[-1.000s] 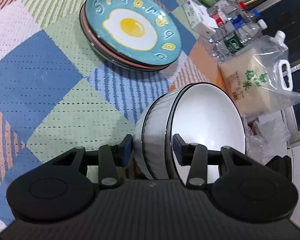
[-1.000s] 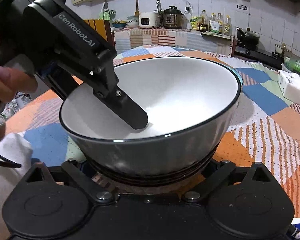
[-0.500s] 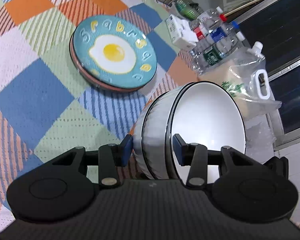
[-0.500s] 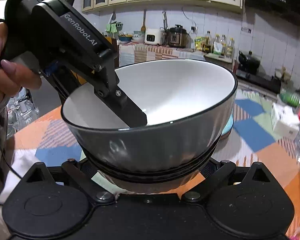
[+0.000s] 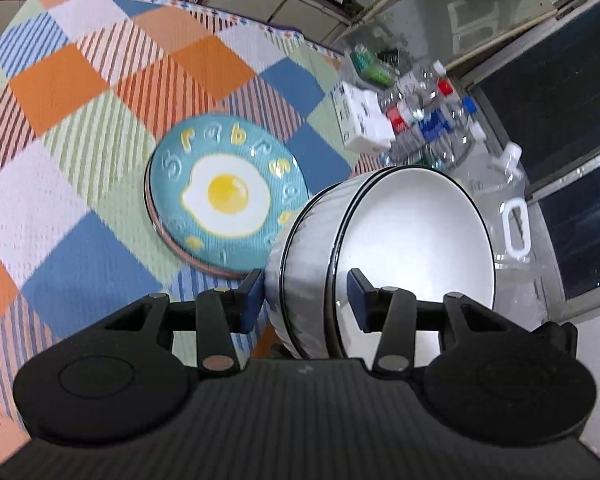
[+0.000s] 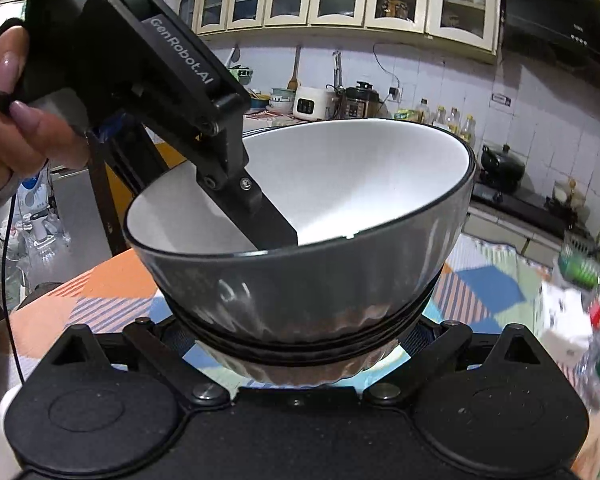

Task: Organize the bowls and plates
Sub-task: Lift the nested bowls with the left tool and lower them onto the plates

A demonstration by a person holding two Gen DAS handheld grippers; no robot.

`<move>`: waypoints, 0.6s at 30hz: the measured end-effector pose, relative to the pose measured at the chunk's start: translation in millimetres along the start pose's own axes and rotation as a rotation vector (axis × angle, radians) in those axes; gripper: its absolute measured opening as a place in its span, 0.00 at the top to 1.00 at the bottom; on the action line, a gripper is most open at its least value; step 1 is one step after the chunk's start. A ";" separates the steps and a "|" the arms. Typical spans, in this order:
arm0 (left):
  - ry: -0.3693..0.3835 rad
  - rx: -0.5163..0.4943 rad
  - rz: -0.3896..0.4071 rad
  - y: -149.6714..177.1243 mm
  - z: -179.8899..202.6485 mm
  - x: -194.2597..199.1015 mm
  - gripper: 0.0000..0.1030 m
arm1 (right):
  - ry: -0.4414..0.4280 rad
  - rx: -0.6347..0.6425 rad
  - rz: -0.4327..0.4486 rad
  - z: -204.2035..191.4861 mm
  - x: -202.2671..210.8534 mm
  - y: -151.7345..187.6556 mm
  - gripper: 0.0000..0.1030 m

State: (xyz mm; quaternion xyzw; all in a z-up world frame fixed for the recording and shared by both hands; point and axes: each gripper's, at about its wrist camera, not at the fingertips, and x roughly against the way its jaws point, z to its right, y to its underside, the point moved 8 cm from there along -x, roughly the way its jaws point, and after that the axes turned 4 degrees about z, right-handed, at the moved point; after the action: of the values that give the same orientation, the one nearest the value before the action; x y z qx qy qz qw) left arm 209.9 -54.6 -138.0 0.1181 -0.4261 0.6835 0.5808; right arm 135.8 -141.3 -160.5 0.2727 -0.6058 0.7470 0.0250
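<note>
A stack of grey ribbed bowls point(image 5: 412, 248) with white insides hangs in the air above the table. My left gripper point(image 5: 306, 300) is shut on the stack's rim, one finger inside and one outside. In the right wrist view the same stack point(image 6: 320, 264) fills the middle, with the left gripper's finger point(image 6: 260, 216) reaching inside it. My right gripper point(image 6: 296, 340) sits around the stack's base; its fingertips are hidden under the bowls. A stack of plates topped by a blue fried-egg plate point(image 5: 224, 196) lies on the checked tablecloth point(image 5: 60, 128) below.
Plastic bottles point(image 5: 428, 120), a white box point(image 5: 360, 124) and a clear jug with a handle point(image 5: 512, 216) stand at the table's right edge. A kitchen counter with appliances point(image 6: 332, 104) is behind.
The bowl stack has been lifted higher off the table by both grippers; the plates and tablecloth look farther below, and more of the kitchen shows behind.
</note>
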 end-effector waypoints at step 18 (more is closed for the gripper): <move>0.038 0.118 0.113 -80.8 -42.2 -55.3 0.55 | -0.032 0.024 -0.065 49.4 -78.1 -25.7 0.03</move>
State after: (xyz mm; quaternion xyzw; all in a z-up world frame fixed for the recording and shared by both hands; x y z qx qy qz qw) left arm 312.7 -65.6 -164.0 0.1147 -0.3801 0.7412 0.5413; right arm 230.3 -156.9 -165.9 0.3044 -0.5881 0.7484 0.0365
